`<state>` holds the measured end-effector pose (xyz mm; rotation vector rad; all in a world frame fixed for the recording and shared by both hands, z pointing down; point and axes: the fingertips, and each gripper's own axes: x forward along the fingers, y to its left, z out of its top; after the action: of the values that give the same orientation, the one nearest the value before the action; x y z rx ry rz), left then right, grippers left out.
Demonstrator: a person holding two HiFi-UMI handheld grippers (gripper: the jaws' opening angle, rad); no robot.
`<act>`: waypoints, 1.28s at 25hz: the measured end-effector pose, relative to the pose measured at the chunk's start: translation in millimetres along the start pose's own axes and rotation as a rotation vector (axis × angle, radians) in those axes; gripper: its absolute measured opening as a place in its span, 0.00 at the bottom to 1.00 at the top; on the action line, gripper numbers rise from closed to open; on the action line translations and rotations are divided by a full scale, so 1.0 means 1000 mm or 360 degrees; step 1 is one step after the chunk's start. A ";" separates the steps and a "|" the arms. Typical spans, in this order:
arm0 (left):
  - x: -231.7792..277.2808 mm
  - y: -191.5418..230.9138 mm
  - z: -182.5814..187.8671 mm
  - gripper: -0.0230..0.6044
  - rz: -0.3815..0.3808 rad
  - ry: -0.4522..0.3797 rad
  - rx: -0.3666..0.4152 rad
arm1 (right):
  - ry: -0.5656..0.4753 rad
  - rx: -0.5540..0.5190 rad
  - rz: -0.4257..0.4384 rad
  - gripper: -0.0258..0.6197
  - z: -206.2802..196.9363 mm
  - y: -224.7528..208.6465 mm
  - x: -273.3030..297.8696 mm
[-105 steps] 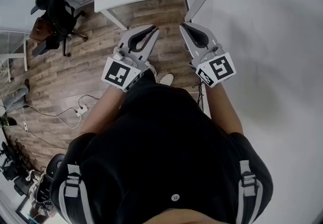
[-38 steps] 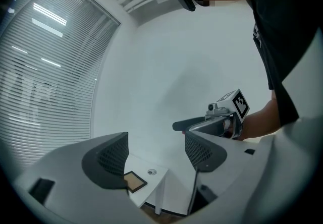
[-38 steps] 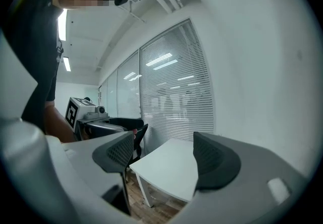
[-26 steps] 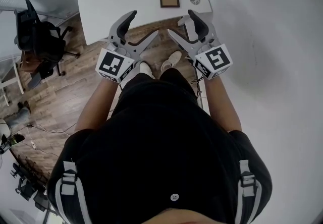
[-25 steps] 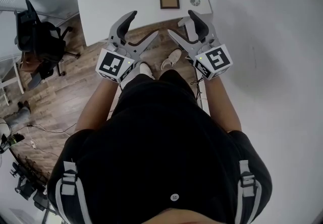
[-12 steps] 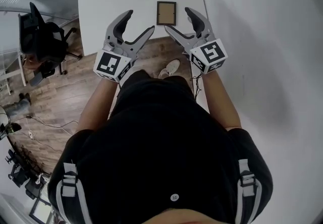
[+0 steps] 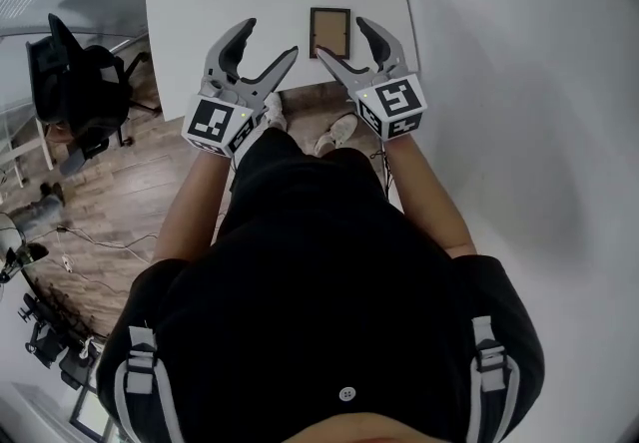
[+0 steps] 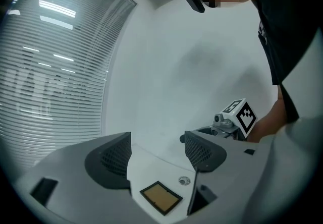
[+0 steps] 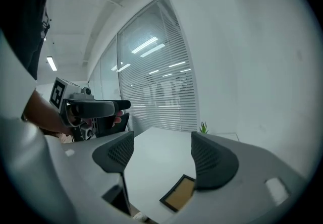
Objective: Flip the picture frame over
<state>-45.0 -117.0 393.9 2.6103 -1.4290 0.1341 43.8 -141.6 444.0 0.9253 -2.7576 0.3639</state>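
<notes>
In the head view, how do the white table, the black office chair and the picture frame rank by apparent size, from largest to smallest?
1. white table
2. black office chair; it stands lower, farther from the camera, so its true size is unsure
3. picture frame, clearly the smallest

The person wears a black short-sleeved shirt point(image 7: 319, 271) that fills the lower middle of the head view. A small white button point(image 7: 346, 394) sits near the bottom. Black straps point(image 7: 138, 371) with grey stripes lie on both shoulders. The left gripper point(image 7: 268, 40) and right gripper point(image 7: 342, 39) are grey with dark dotted pads point(image 8: 113, 160). Each has a white cube point(image 7: 218, 124) with black squares. The shoes point(image 7: 339, 132) are white.
</notes>
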 end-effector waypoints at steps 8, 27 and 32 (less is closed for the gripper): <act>0.035 0.057 -0.025 0.57 -0.0239 0.0041 0.0000 | 0.0218 0.0147 -0.0229 0.60 -0.049 -0.019 0.073; 0.071 0.096 -0.091 0.53 -0.0569 0.0164 0.0019 | 0.0770 0.0505 -0.0723 0.44 -0.207 -0.043 0.134; 0.073 0.099 -0.107 0.50 -0.0587 0.0160 0.0006 | 0.0895 0.0608 -0.0790 0.43 -0.238 -0.042 0.139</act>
<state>-89.2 -210.1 520.5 2.7711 -0.8967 0.2163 -10.5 -181.4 714.9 1.3060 -1.9078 0.9096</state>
